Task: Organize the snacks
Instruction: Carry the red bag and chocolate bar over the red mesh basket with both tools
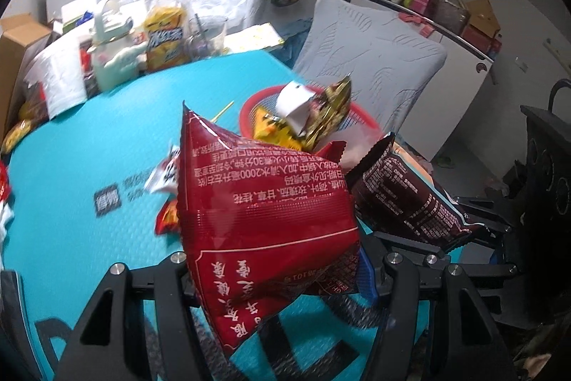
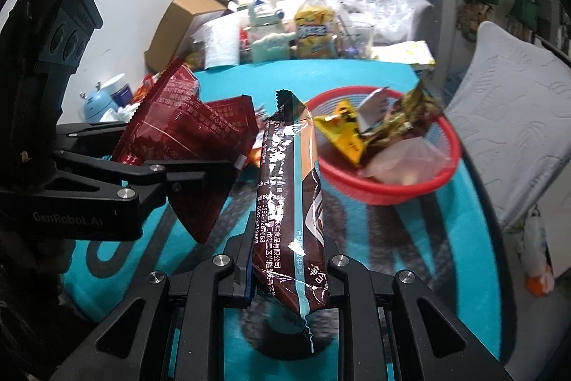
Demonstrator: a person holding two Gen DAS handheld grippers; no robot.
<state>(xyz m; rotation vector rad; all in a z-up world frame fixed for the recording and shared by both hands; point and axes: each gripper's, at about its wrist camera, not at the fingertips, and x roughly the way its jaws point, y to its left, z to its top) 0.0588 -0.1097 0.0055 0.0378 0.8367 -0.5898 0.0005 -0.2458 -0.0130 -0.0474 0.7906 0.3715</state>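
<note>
A big red snack bag (image 1: pixel 264 213) with white print is held above the teal mat, my left gripper (image 1: pixel 282 274) shut on its lower end. In the right wrist view the same bag (image 2: pixel 185 131) shows at the left, clamped in that left gripper (image 2: pixel 217 170). My right gripper (image 2: pixel 285 274) is shut on a long dark brown pack (image 2: pixel 289 202) with a teal stripe; this pack (image 1: pixel 410 199) also appears at the right of the left wrist view. Just beyond both stands a red mesh basket (image 2: pixel 385 195) with yellow, gold and pale packs in it; its rim (image 1: pixel 249 109) peeks over the red bag.
Small loose snack packs (image 1: pixel 166 199) lie on the teal mat (image 1: pixel 89 149). Its far end is crowded with a yellow drink bottle (image 1: pixel 166 31), a white jug (image 1: pixel 110 59), a glass, plastic bags and a cardboard box (image 2: pixel 178 24). A grey cushioned chair (image 1: pixel 374 59) stands behind the basket.
</note>
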